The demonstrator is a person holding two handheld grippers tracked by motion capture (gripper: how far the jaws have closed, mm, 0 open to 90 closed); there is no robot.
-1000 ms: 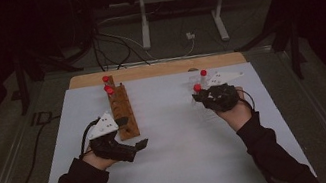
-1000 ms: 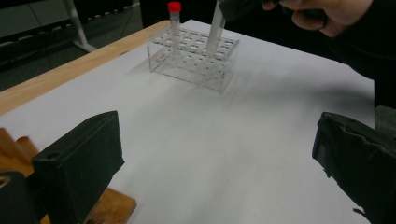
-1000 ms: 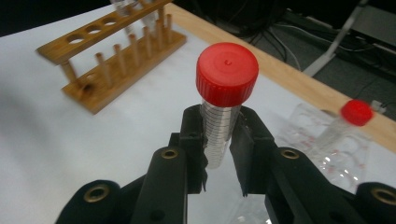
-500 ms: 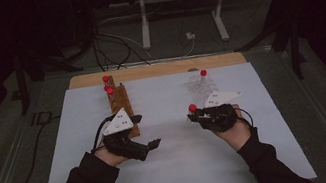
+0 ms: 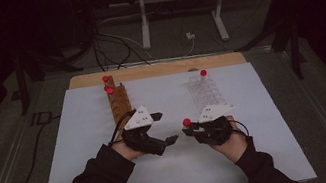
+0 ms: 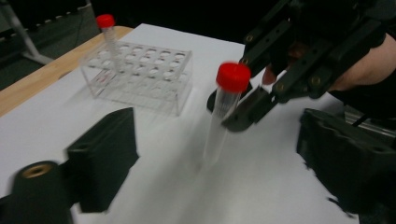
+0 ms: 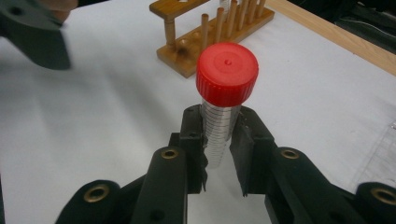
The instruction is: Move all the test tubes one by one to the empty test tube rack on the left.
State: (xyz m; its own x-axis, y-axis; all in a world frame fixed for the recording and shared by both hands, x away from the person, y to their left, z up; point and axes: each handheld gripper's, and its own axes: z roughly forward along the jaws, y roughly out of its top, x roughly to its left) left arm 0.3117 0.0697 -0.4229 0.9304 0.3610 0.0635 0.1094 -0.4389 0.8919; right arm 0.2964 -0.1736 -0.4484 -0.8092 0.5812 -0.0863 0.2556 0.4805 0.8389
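Note:
My right gripper (image 5: 189,128) (image 7: 219,140) is shut on a clear tube with a red cap (image 7: 227,74) (image 5: 187,122), gripping its body just under the cap and holding it upright over the white mat. My left gripper (image 5: 166,127) (image 6: 217,135) is a short way to its left, pointing at it. Its jaws are open and have just been closing. In the left gripper view the tube (image 6: 224,116) stands ahead between those jaws, and neither jaw touches it.
A wooden peg rack (image 5: 119,104) (image 7: 210,32) with two red-capped tubes stands at the back left of the mat. A clear plastic rack (image 5: 207,95) (image 6: 140,74) holding one red-capped tube (image 6: 108,35) stands at the back right. The wooden table edge (image 5: 157,68) runs behind both.
The right gripper has carried the tube from beside the clear rack toward the near middle of the mat. The left gripper has moved right from the wooden rack to meet it.

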